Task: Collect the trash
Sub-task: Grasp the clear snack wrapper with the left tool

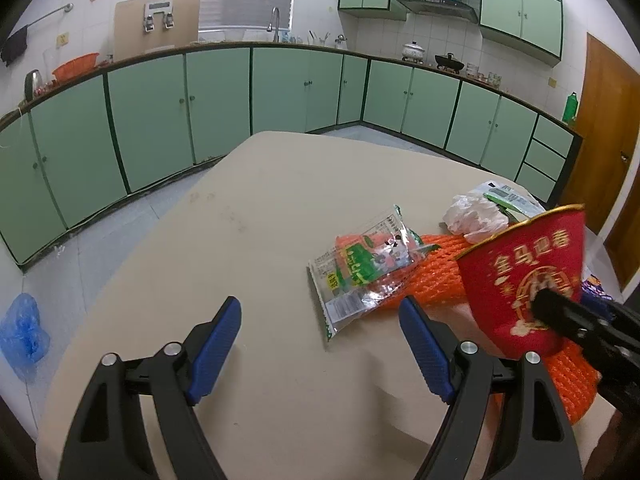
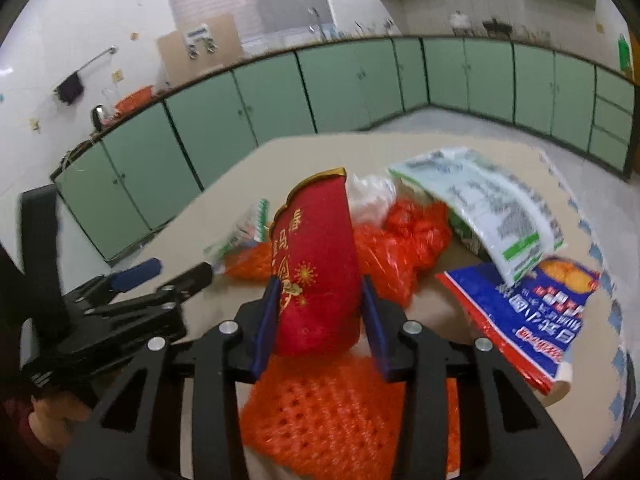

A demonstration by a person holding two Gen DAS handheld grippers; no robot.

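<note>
My right gripper [image 2: 320, 292] is shut on a red paper cup [image 2: 316, 264] with gold print, held above the beige table [image 1: 260, 208]; the cup [image 1: 524, 272] and right gripper [image 1: 560, 312] also show in the left wrist view. My left gripper [image 1: 320, 328] is open and empty, low over bare table, left of the trash pile. In the pile are orange foam netting [image 2: 332, 412], a clear green-printed snack wrapper [image 1: 360, 272], a crumpled white plastic bag [image 1: 472, 212], a white-green package [image 2: 492, 208] and a blue-red wrapper [image 2: 536, 312].
Green kitchen cabinets [image 1: 160, 120] line the walls beyond the table. A blue plastic bag [image 1: 24, 332] lies on the floor at the left. A wooden door [image 1: 604, 140] stands at the right. The left gripper [image 2: 136, 276] shows at the left of the right wrist view.
</note>
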